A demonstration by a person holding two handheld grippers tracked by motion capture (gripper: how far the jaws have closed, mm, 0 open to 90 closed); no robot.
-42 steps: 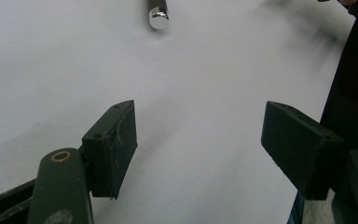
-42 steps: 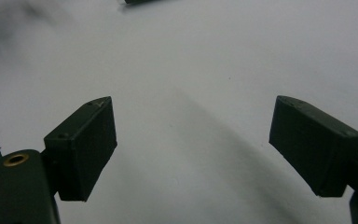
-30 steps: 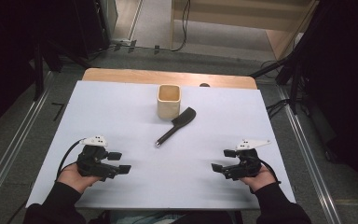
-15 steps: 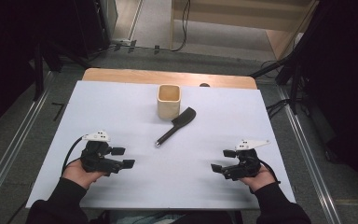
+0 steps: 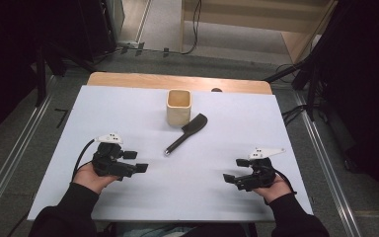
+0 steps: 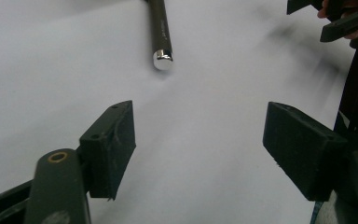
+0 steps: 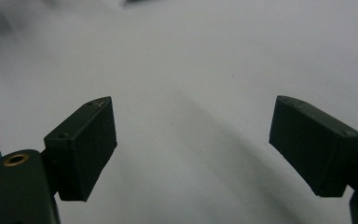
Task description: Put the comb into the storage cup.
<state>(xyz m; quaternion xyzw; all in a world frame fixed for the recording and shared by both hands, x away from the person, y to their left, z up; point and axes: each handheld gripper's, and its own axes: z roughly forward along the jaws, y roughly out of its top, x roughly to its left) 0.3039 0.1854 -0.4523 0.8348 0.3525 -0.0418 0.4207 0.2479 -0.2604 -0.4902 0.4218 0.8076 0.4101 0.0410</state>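
- The left gripper sits low over the white table, on the near left side, held in the person's left hand.
- Its jaws stand wide apart with nothing between them; in the left gripper view only bare table shows in the gap.
- The black spatula lies flat on the table near the middle, its broad blade toward the far right and its handle running toward the near left.
- The handle's shiny metal end shows in the left gripper view, ahead of the jaws and a little to the left of the gap, near but not touching them.
- The wooden cup stands upright just beside the spatula's blade, on its far left side; whether the two touch is hard to say from the high view.
- The right gripper rests low on the near right side of the table, held in the person's right hand, well apart from the spatula.
- Its jaws are also spread wide and hold nothing; the right gripper view shows plain table between them.
- The two grippers point toward each other across the near part of the table.
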